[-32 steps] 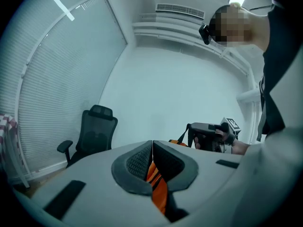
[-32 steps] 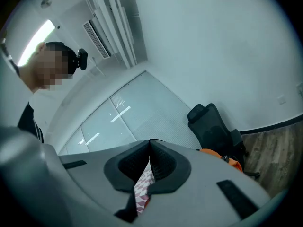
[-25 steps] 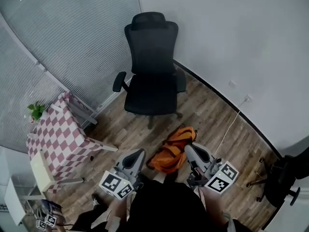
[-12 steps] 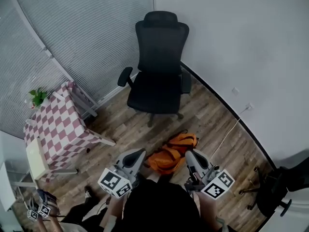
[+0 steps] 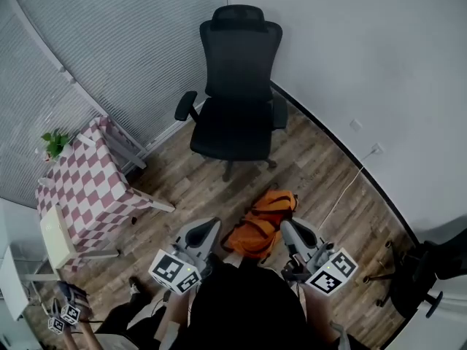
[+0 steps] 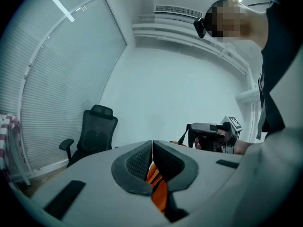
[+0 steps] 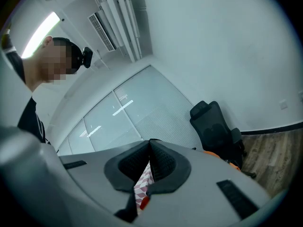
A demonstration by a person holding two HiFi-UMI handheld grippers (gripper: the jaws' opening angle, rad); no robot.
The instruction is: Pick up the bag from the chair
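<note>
The orange bag (image 5: 260,222) lies slumped on the wooden floor in front of the person, not on the chair. The black mesh office chair (image 5: 237,115) stands behind it with a bare seat. My left gripper (image 5: 211,227) sits just left of the bag and my right gripper (image 5: 286,226) just right of it; neither touches it. In the left gripper view, the left gripper (image 6: 152,143) has its jaws closed tip to tip, with the bag (image 6: 159,194) showing orange beyond them. The right gripper (image 7: 150,142) is shut too, with nothing in it.
A small table with a red-and-white checked cloth (image 5: 84,188) stands at the left, a little plant (image 5: 52,144) on its far corner. A white cable (image 5: 350,184) runs from a wall socket across the floor. A dark stand (image 5: 419,286) sits at the right edge.
The head view has swayed a little, so the chair and table shift in the picture. Both grippers and the bag keep their places relative to each other.
</note>
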